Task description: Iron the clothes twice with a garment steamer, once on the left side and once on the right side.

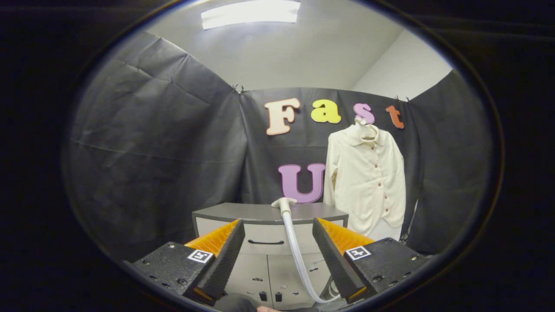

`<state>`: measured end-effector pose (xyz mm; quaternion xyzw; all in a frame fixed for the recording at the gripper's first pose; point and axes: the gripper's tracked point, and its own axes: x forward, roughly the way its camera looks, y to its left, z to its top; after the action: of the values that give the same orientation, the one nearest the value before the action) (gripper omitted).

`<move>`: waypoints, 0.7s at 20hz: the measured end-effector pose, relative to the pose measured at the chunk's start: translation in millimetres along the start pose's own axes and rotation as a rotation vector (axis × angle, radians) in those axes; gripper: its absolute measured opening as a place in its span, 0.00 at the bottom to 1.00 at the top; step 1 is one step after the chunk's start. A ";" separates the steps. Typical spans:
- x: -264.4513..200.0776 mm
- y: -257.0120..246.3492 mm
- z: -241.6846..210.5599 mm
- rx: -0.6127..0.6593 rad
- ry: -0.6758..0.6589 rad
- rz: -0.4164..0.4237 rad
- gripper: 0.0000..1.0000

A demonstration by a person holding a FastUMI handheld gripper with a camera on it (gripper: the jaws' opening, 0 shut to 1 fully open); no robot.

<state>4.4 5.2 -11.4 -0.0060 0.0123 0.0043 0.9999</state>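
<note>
Steamer head (pixel 284 203) lies on the counter (pixel 260 213); advance the released claw (pixel 276 242) squarely around its handle.

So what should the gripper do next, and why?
Probably move forward and down to the steamer head on the cabinet. The gripper is open and empty, the head lies beyond its fingers, and the shirt hangs untouched.
</note>
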 end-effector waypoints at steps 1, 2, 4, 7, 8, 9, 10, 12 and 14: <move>-0.1 -0.1 -1.2 0.001 0.002 0.001 0.95; -0.1 -0.5 -1.0 0.000 0.003 0.000 0.95; -0.4 -1.2 -0.7 0.001 0.002 -0.002 0.95; -0.7 -4.1 -1.4 -0.007 0.000 -0.008 0.95; 0.1 -5.6 -1.8 -0.012 0.001 -0.010 0.95; 0.2 -6.5 -2.9 -0.014 0.003 -0.013 0.95; 0.8 -7.5 -3.9 -0.010 0.003 -0.014 0.95; 5.6 -9.2 -6.5 -0.004 0.013 -0.013 0.95; 11.9 -15.5 -8.6 -0.004 0.021 -0.020 0.95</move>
<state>16.3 -10.3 -20.1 -0.0081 0.0227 -0.0058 0.9997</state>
